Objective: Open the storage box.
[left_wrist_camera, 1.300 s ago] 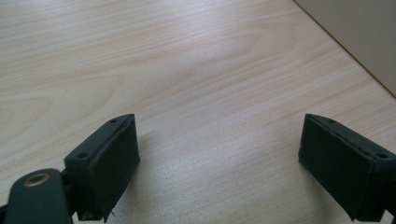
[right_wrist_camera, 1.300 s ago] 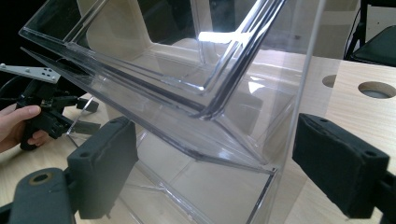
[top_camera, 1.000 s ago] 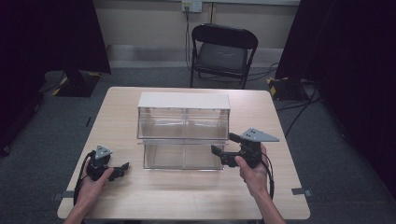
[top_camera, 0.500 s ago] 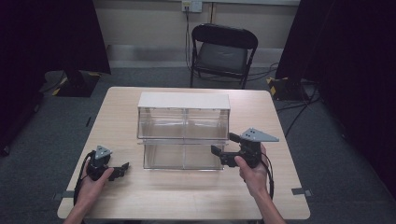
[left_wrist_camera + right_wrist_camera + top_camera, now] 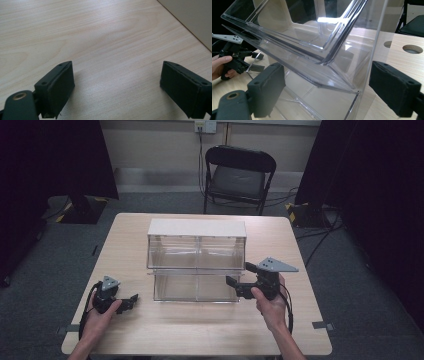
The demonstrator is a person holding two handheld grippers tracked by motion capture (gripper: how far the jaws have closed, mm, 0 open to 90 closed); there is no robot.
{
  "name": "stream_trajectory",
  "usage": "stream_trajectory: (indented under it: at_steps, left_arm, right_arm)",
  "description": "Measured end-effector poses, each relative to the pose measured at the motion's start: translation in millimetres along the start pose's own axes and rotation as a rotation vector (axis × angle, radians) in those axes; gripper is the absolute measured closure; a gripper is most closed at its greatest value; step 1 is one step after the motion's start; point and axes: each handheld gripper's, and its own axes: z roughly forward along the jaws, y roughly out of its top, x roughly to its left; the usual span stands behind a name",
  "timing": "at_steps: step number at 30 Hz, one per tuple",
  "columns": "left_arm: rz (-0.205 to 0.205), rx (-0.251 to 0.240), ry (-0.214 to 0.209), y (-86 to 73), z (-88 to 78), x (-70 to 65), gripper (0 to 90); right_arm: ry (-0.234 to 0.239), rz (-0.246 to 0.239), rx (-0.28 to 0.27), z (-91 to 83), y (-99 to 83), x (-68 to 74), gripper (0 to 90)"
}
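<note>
Pale wood with a fine straight grain makes up the square bench (image 5: 165, 335), matte and rounded at its corners, standing on grey carpet (image 5: 370, 290). Two round holes (image 5: 412, 49) are cut through its top, seen past the bin unit in the right gripper view.

At the middle of the bench stands the clear plastic two-tier bin unit (image 5: 196, 262), glossy and hard-edged, with a flat white top panel and a divider down the centre of each tier. Its lower tier juts forward of the upper one towards the person. In the right gripper view its sloped walls and thin see-through side pane catch bright reflections.

Beyond the far edge of the bench a black folding chair (image 5: 239, 177) faces the bench, and dark curtains hang at both sides of the room.

The right gripper (image 5: 239, 279), black with a grey three-cornered plate on top, is held at the right front corner of the bin unit. Its fingers (image 5: 394, 90) are spread wide, one on each side of the unit's corner and side pane, gripping nothing.

The left gripper (image 5: 131, 300) sits low over bare bench, left of the bin unit and apart from it. Its blocky, matte black fingers (image 5: 57, 86) are released, wide apart, with only wood between them.
</note>
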Motion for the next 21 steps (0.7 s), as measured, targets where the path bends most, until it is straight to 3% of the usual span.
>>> stream_trajectory:
  at_steps: [21]
  left_arm:
    - [0.0, 0.0, 0.0, 0.0, 0.0, 0.0, 11.6]
  right_arm:
    - [-0.001, -0.008, -0.003, 0.1, 0.2, 0.0, 12.6]
